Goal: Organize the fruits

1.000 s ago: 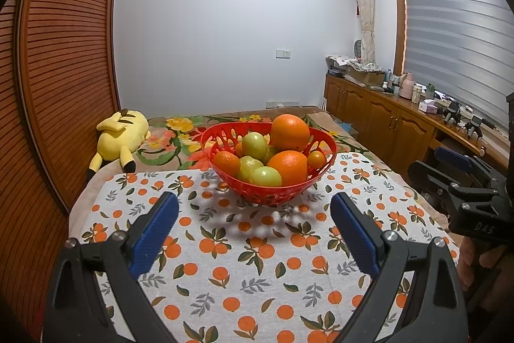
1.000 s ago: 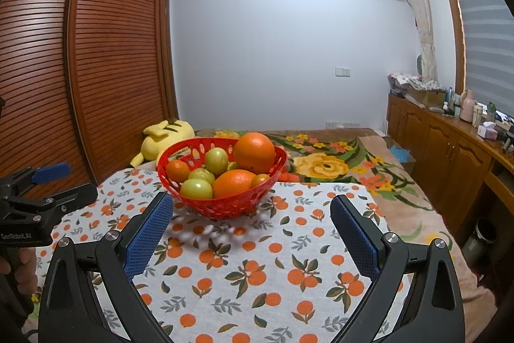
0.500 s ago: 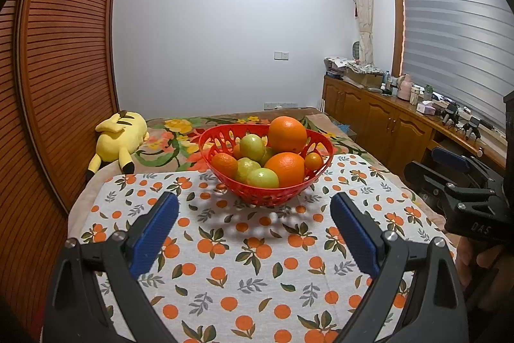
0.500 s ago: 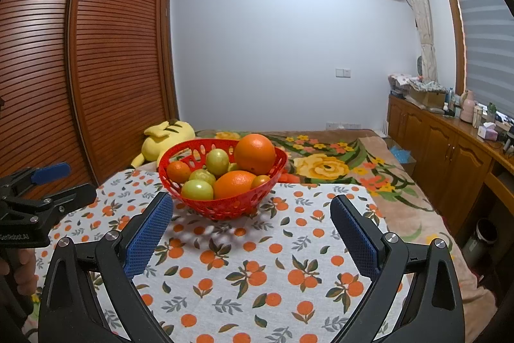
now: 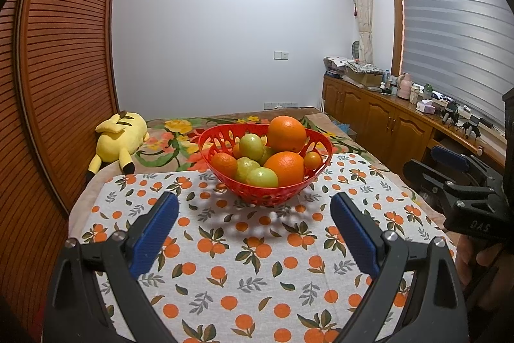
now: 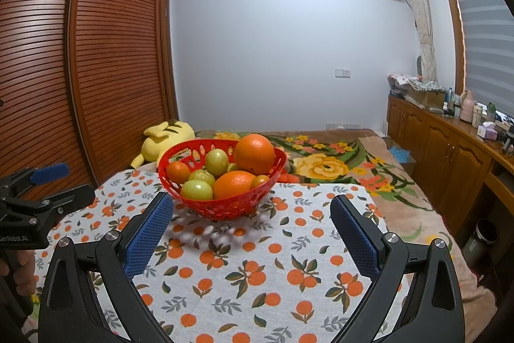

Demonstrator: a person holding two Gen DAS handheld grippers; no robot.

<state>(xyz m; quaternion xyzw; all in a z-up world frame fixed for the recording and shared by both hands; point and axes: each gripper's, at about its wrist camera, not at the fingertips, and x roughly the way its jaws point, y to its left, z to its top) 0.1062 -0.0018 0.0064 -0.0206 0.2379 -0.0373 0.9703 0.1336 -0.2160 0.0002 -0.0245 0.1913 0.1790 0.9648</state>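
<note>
Left hand-held gripper [image 5: 253, 225] spread wide, holding nothing, hovering over the orange-print cloth [image 5: 250, 266]. Right hand-held gripper [image 6: 252, 227] equally wide and empty. Ahead of both, apart from the pads: red basket [image 5: 276, 195] on the cloth, heaped with oranges [image 5: 287, 133] and green fruits [image 5: 251, 147].

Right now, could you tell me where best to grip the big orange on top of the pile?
Probably across the widest part of the top orange, coming from above: it sits highest in the red basket, clear of the rim, while the green fruit crowds its left side.
</note>
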